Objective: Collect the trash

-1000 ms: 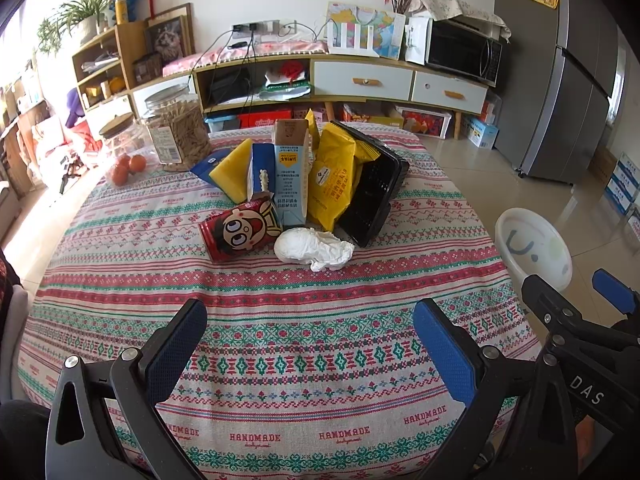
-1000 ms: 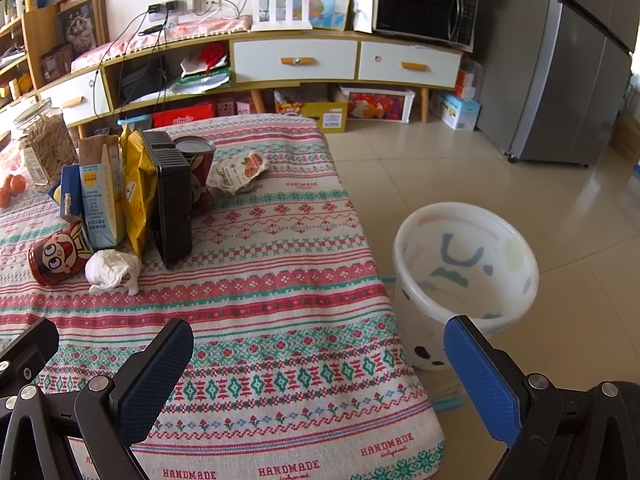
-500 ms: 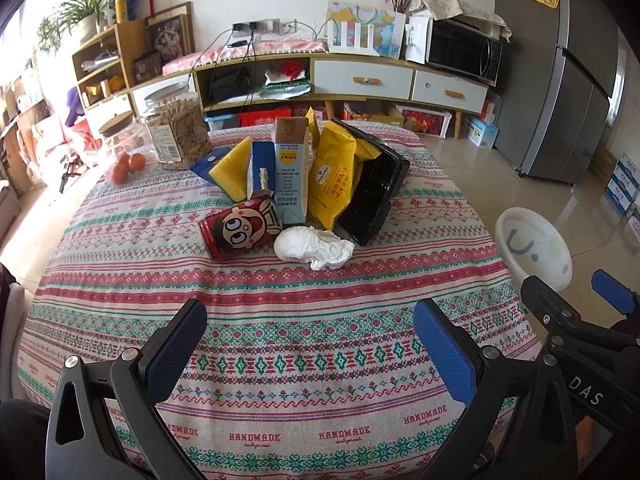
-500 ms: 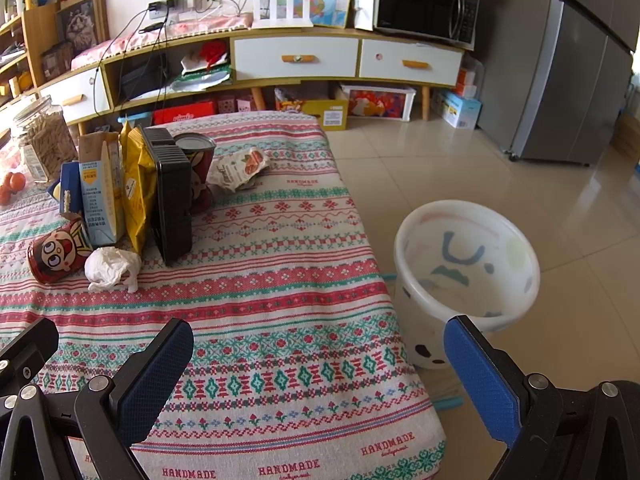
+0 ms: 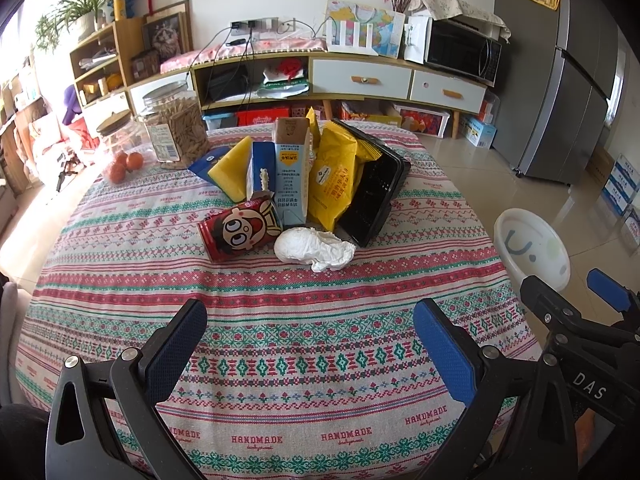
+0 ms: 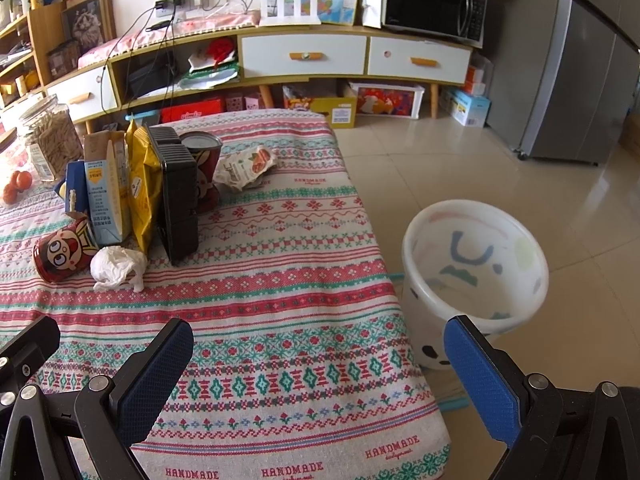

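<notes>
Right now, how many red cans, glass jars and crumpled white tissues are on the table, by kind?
Red cans: 2
Glass jars: 2
Crumpled white tissues: 1
Total: 5

I hold my left black two-finger gripper with blue pads (image 5: 310,344) level, jaws spread wide, gripping nothing. My right black gripper with blue pads (image 6: 318,364) sits just beside it, jaws equally wide and bare.
</notes>
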`<state>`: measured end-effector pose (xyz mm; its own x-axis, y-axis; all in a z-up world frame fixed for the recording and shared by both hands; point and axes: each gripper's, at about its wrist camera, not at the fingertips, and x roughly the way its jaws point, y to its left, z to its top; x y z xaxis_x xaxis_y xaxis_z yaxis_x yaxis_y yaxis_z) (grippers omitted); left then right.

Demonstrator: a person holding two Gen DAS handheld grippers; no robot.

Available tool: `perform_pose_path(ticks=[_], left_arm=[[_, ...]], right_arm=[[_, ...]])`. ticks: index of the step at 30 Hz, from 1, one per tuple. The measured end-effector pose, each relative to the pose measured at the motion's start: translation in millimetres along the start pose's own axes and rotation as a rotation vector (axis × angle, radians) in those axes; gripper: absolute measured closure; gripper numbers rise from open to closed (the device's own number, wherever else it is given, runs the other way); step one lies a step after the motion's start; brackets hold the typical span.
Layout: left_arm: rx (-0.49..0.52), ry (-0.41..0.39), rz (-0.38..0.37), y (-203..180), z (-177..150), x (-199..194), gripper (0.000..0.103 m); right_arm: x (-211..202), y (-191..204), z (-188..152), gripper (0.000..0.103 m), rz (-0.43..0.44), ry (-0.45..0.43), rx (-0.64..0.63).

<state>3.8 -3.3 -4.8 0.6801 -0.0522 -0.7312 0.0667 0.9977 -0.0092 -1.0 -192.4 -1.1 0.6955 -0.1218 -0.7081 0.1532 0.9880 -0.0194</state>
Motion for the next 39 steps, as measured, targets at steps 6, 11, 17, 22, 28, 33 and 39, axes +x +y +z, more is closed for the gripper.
perform_pose_path(ticks=[6, 11, 17, 22, 28, 33, 39], left_arm=[[-0.126, -0.013, 0.005, 44.2, 15.4, -4.6, 0.0], [-0.157, -0.038, -0.018, 68.3, 42.3, -12.5, 0.0], [-0.107, -0.004, -0.068, 82.5, 89.8, -1.7, 0.0], [-0.105, 0.063, -0.151, 77.3, 123.3, 40.2, 0.0], [-0.108, 0.185, -0.161, 66.2, 120.1, 111.4, 0.011], [-0.097, 0.183, -0.131, 73.1, 116.7, 126.2, 0.015], [-0.053, 0.183, -0.088, 68.8, 119.8, 140.5, 0.021]], right_arm=[[-19.3, -28.2, 29.6, 0.0, 0.139, -0.061, 0.097], [-48.9, -42.0, 66.1, 0.0, 0.283, -0.154, 0.123], [-99.5, -23.1, 126.2, 0.0, 0.416, -0.317, -0.035], [-57.9, 9.1, 159.8, 0.0, 0.428, -0.29, -0.184], [65.4, 10.3, 165.7, 0.0, 0.404, 0.064, -0.118], [114.7, -9.5, 150.0, 0.004, 0.42, 0.171, -0.021], [119.5, 15.6, 150.0, 0.004, 0.45, 0.156, -0.11]])
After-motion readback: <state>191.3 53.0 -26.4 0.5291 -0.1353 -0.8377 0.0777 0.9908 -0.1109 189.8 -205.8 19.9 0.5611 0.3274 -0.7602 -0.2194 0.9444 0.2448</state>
